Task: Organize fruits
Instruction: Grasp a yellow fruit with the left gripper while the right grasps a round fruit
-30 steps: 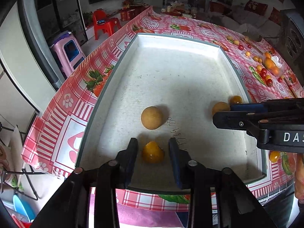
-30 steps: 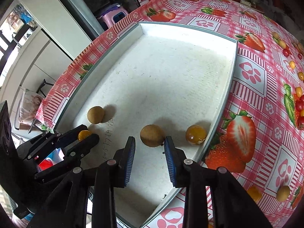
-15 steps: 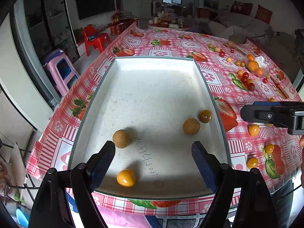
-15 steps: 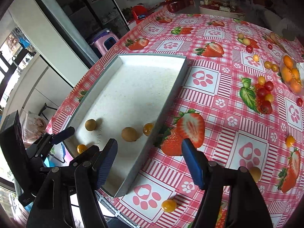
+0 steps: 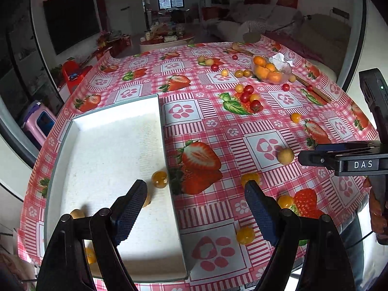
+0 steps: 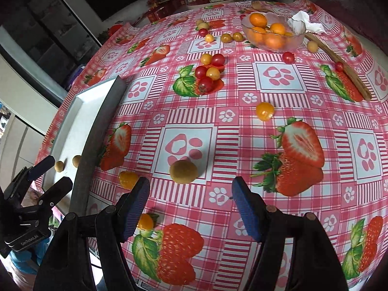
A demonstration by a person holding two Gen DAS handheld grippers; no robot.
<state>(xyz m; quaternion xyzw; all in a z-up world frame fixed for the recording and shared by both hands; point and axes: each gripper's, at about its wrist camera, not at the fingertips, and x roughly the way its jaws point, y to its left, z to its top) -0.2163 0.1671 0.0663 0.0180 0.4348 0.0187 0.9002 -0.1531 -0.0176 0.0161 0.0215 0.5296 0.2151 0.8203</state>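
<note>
A white tray (image 5: pixel 109 145) sits at the table's left and holds several small fruits, among them an orange one (image 5: pixel 159 179) by its right wall. My left gripper (image 5: pixel 196 201) is open and empty above the tray's right edge. My right gripper (image 6: pixel 190 197) is open and empty just short of a tan round fruit (image 6: pixel 183 171); the same fruit shows in the left wrist view (image 5: pixel 285 155). Small orange fruits (image 6: pixel 128 179) lie loose on the cloth near both grippers. The tray's dark wall (image 6: pixel 97 135) shows in the right wrist view.
A glass bowl of oranges (image 6: pixel 272 34) stands at the far side beside a crumpled tissue (image 6: pixel 305 23). Red and yellow cherry tomatoes (image 6: pixel 209 72) are scattered mid-table. A wooden stick (image 6: pixel 339 63) lies at the right. The table's near edge is close below both grippers.
Both grippers have opened wide, risen and swung right, away from the tray. The orange fruit stays in the tray where the left let it go.
</note>
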